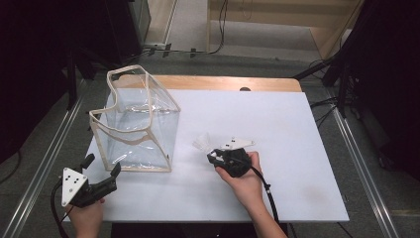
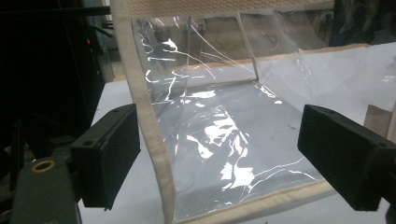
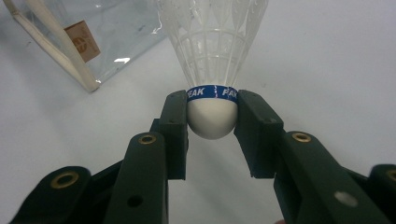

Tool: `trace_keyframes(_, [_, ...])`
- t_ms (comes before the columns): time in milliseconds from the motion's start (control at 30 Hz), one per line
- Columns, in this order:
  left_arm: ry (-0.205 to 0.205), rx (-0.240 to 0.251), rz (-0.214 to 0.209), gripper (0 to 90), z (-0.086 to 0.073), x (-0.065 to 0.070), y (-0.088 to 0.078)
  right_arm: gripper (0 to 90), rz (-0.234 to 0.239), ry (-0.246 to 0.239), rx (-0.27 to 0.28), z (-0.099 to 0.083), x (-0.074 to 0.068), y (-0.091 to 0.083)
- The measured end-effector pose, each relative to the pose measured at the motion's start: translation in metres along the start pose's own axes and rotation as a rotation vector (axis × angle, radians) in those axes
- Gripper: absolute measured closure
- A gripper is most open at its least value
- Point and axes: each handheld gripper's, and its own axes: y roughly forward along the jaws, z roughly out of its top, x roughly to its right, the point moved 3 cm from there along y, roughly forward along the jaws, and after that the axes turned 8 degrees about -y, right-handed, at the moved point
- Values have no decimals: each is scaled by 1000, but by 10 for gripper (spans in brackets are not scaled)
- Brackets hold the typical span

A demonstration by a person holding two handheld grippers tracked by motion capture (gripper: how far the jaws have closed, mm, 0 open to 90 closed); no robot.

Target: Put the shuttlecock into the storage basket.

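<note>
Right gripper (image 3: 212, 116) clamped on shuttlecock (image 3: 212, 60) cork, near clear bag (image 1: 136, 121); left gripper (image 2: 219, 154) released, facing the bag.

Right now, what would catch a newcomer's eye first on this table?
A tall clear plastic bag with cream fabric trim stands open at the left of the white table. Right of it, the right gripper is clamped on the white cork of a white plastic shuttlecock. The left gripper waits open beside the bag.

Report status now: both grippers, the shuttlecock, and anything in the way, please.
Right gripper shut on shuttlecock at its cork. Left gripper open, jaws facing clear bag. Nothing between shuttlecock and bag.
</note>
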Motion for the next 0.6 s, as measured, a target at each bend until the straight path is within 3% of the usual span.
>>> trace_keyframes(600, [-17,-1,-6,137,0,-2,0,630,6,-38,55,16,-5,-5])
